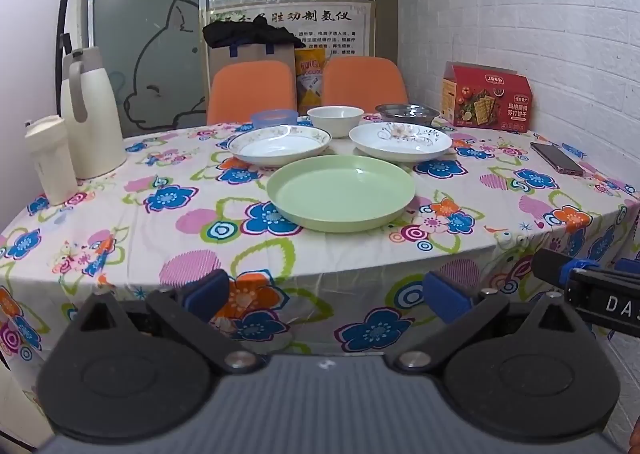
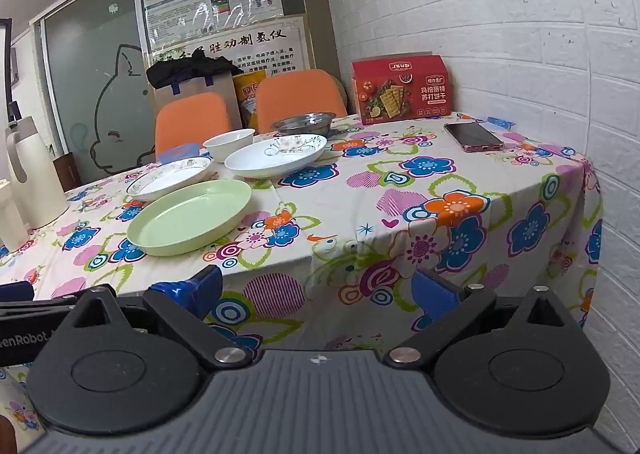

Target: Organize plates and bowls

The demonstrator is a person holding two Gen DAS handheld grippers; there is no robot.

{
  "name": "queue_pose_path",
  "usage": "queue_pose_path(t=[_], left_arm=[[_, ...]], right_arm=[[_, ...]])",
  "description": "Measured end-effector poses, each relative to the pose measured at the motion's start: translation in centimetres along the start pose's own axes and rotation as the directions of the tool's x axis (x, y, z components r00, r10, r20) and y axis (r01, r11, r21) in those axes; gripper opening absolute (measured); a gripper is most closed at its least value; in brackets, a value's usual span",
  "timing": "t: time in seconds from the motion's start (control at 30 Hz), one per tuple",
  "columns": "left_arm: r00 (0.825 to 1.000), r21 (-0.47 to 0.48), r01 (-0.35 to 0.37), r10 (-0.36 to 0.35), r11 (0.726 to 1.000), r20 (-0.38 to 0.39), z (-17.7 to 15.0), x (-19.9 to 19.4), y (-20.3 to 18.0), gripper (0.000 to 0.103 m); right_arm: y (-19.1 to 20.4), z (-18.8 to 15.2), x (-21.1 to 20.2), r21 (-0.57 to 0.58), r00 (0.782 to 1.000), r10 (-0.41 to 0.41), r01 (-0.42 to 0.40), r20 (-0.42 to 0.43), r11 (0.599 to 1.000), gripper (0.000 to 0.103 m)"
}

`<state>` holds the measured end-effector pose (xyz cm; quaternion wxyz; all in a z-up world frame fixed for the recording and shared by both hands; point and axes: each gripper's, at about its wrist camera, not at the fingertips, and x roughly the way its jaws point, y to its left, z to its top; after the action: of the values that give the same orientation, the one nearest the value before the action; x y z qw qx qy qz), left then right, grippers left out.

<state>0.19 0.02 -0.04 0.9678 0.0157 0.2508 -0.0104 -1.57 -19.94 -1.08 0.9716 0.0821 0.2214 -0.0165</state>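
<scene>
Both held short of the worktop's (image 1: 120, 214) near edge, over the hanging flowered cloth: left claw (image 1: 326, 296) spread wide and empty, right claw (image 2: 320, 292) likewise. Nearest on the cloth, a green plate (image 1: 341, 192); just beyond it two white patterned plates (image 1: 280, 144) (image 1: 401, 140) side by side. Farther back, a blue bowl (image 1: 274, 117), white bowl (image 1: 335, 119) and steel bowl (image 1: 407, 112) in a row. Far left, a cream jug (image 1: 94, 114) and white bottle (image 1: 50, 158); far right, a red cracker box (image 1: 486, 98) and phone (image 1: 557, 157). Behind, two orange chairs (image 1: 252, 92).
</scene>
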Motion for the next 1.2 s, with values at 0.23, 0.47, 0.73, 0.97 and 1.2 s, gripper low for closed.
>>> queue_pose_path(t=[0.23,0.47,0.73,0.97,1.2], left_arm=[[1.000,-0.002,0.004,-0.004,1.000,-0.003,-0.10,0.07,-0.01,0.103],[1.000,-0.008,0.009,-0.009,1.000,-0.007,-0.14,0.11,0.08,0.103],[1.000,-0.012,0.008,-0.008,1.000,-0.012,-0.23,0.26,0.13,0.103],[1.000,-0.015,0.010,-0.011,1.000,-0.017,-0.30,0.33,0.30,0.103],[1.000,-0.017,0.009,-0.009,1.000,-0.025,-0.39,0.51,0.42,0.103]], right_arm=[[0.17,-0.08,0.10,-0.005,1.000,0.005,-0.005,-0.004,1.000,0.089],[0.26,-0.17,0.11,-0.007,1.000,0.006,-0.006,-0.005,1.000,0.089],[0.50,-0.27,0.21,-0.014,1.000,0.011,-0.011,-0.013,1.000,0.089],[0.60,-0.33,0.18,-0.015,1.000,0.012,-0.012,-0.014,1.000,0.089],[0.78,-0.43,0.27,-0.023,1.000,0.012,-0.012,-0.022,1.000,0.089]])
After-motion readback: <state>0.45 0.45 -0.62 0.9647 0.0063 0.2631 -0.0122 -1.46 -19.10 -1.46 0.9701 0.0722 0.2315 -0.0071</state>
